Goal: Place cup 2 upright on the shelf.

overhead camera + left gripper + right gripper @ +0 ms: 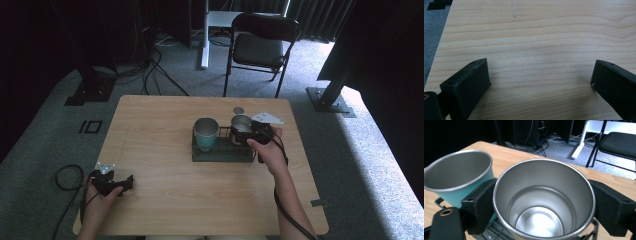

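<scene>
At the lower left of the high view, my left claw (pixel 125 182) rests near the front edge of the counter (pixel 160 200) with its jaws spread wide and nothing between them. In the left gripper view I see the same: the two black blocks stand far apart, and between them there is bare pale wood with soft wavy grain.

Farther in, right of centre in the high view, my right claw (pixel 243 131) is at the steel cup (pixel 241 123). In the right gripper view the cup (pixel 544 200) sits between the two jaws, one against each side of its wall, so I judge that the claw is clamped on it. The cup is round, with a thin rolled rim and a brushed, shiny inside that is empty.

Just beside it, toward the left of the frame, stands the teal cup (pixel 206 132), also metal inside but with a matte painted outside, and it widens toward the top. Both cups are at the dark wire rack (pixel 220 154), a low rectangular basket; the teal one stands in its left end. I cannot tell if the steel cup stands on the rack or hangs just over it.

So I judge the work to be about halfway: one cup is placed, and the second is in my grip at the rack, not yet released.

Behind the rack a small round metal lid (pixel 238 110) lies flat on the wood.
</scene>
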Demonstrator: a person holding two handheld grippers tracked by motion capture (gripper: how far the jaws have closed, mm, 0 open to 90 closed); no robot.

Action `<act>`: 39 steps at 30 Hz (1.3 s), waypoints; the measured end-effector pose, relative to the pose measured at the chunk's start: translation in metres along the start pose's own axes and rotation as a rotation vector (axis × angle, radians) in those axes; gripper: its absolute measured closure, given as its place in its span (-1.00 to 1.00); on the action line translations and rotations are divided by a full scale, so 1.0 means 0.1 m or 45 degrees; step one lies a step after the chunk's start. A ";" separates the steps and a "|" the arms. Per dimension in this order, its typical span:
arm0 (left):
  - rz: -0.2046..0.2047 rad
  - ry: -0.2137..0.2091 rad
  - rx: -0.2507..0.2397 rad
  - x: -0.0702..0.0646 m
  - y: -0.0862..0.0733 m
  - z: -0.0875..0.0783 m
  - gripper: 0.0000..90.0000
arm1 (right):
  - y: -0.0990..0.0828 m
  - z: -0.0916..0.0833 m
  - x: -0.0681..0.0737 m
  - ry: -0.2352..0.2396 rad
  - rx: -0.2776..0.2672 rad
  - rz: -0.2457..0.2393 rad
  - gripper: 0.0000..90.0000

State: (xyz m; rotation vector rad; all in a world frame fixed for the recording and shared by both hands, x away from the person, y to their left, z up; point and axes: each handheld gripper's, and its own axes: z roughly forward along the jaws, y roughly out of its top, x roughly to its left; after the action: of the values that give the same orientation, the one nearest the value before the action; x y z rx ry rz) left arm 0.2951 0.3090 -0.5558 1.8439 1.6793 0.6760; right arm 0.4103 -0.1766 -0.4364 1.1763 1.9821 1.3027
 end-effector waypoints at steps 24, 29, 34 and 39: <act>0.000 0.000 0.000 0.00 0.00 0.00 -0.94 | -0.29 0.21 0.07 0.003 0.057 -0.016 -0.71; 0.001 0.000 0.001 0.00 0.00 0.00 -0.94 | -0.31 0.22 0.08 0.000 0.058 -0.021 -0.71; 0.000 0.000 0.000 0.00 0.00 0.00 -0.94 | -0.32 0.23 0.08 0.002 0.048 -0.027 -0.71; 0.000 0.000 0.000 0.00 0.00 0.00 -0.94 | -0.32 0.23 0.07 0.005 0.043 -0.023 -0.71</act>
State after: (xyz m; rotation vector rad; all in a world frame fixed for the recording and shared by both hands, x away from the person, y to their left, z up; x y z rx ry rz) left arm 0.2951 0.3090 -0.5558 1.8441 1.6794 0.6759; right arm 0.4114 -0.1647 -0.4749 1.1695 2.0202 1.2685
